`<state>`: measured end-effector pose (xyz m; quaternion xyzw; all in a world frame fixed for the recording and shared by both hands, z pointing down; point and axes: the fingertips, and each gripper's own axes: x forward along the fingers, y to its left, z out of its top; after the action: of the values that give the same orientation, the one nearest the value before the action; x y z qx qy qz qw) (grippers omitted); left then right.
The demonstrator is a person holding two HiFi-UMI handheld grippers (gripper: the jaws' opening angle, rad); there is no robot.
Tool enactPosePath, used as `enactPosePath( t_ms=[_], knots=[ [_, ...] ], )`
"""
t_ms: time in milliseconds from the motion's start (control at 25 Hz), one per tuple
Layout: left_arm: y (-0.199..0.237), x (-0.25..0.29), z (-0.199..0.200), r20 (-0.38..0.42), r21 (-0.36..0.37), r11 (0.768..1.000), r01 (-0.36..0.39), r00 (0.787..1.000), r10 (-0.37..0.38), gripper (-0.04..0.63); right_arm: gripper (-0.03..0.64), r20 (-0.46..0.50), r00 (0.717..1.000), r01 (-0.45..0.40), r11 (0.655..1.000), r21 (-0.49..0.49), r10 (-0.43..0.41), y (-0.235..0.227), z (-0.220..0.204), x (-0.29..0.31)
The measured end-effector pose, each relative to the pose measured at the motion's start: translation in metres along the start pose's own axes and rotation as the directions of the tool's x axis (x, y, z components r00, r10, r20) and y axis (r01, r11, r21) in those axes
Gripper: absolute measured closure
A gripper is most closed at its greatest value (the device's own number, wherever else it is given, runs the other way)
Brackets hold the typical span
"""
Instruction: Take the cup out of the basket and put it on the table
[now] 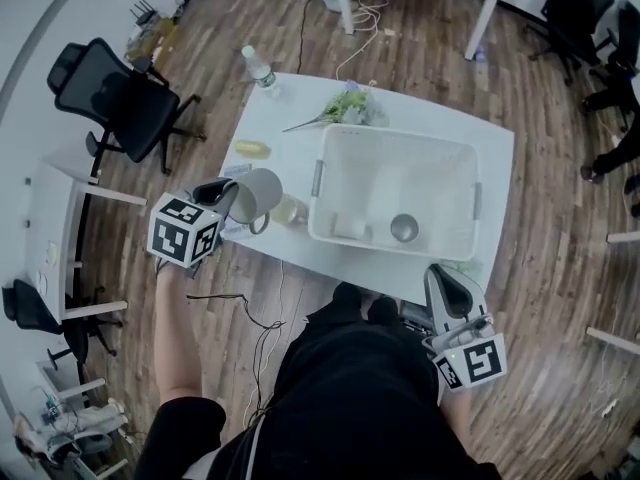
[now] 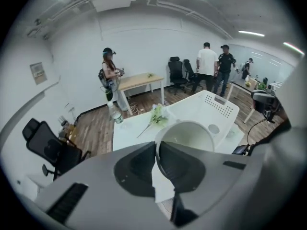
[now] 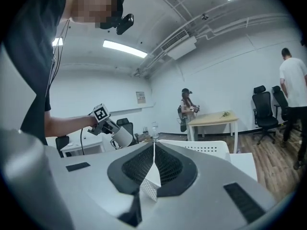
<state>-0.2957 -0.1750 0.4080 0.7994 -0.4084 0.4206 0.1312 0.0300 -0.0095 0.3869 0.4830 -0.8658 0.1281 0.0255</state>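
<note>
A grey cup (image 1: 258,196) with a handle hangs tilted over the table's (image 1: 290,153) front left corner, outside the white basket (image 1: 318,183). My left gripper (image 1: 232,196) is shut on its rim. In the left gripper view the jaws pinch the cup's wall (image 2: 189,138), with the basket (image 2: 211,107) beyond it. My right gripper (image 1: 452,303) is shut and empty, low by my body at the table's front right. The right gripper view shows its jaws (image 3: 154,152) pressed together, and the cup (image 3: 122,134) far off at the left.
Inside the basket lie a white object (image 1: 349,228) and a round metal one (image 1: 404,228). On the table are a water bottle (image 1: 259,68), a flower bunch (image 1: 350,106), a yellow item (image 1: 251,149) and a small glass (image 1: 290,210). A black office chair (image 1: 125,98) stands left.
</note>
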Motion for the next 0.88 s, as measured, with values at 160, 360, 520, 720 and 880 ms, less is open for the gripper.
enactPosePath(
  t_ms=[160,360,520,720,880],
  knots=[
    [0.01,-0.002,-0.071,-0.082,-0.134,0.99,-0.04,0.996,0.029,0.565,0.591,-0.017,0.997,-0.069,0.998,-0.008,0.069,0.012,-0.002,0.02],
    [-0.008,0.023,-0.158,-0.21,-0.271,0.961,-0.048,0.978,-0.01,0.565,0.591,-0.035,0.992,-0.124,0.992,-0.02,0.124,0.023,-0.005,0.034],
    [-0.028,0.056,-0.211,-0.285,-0.334,0.942,-0.017,0.955,-0.083,0.565,0.591,-0.056,0.99,-0.133,0.99,-0.034,0.131,0.029,-0.003,0.041],
    [-0.04,0.091,-0.247,-0.365,-0.363,0.932,0.006,0.919,-0.148,0.565,0.591,-0.075,0.992,-0.107,0.993,-0.042,0.103,0.03,-0.001,0.041],
    [-0.039,0.111,-0.25,-0.393,-0.39,0.921,-0.012,0.906,-0.154,0.565,0.591,-0.078,0.995,-0.072,0.996,-0.049,0.068,0.027,-0.001,0.033]
  ],
)
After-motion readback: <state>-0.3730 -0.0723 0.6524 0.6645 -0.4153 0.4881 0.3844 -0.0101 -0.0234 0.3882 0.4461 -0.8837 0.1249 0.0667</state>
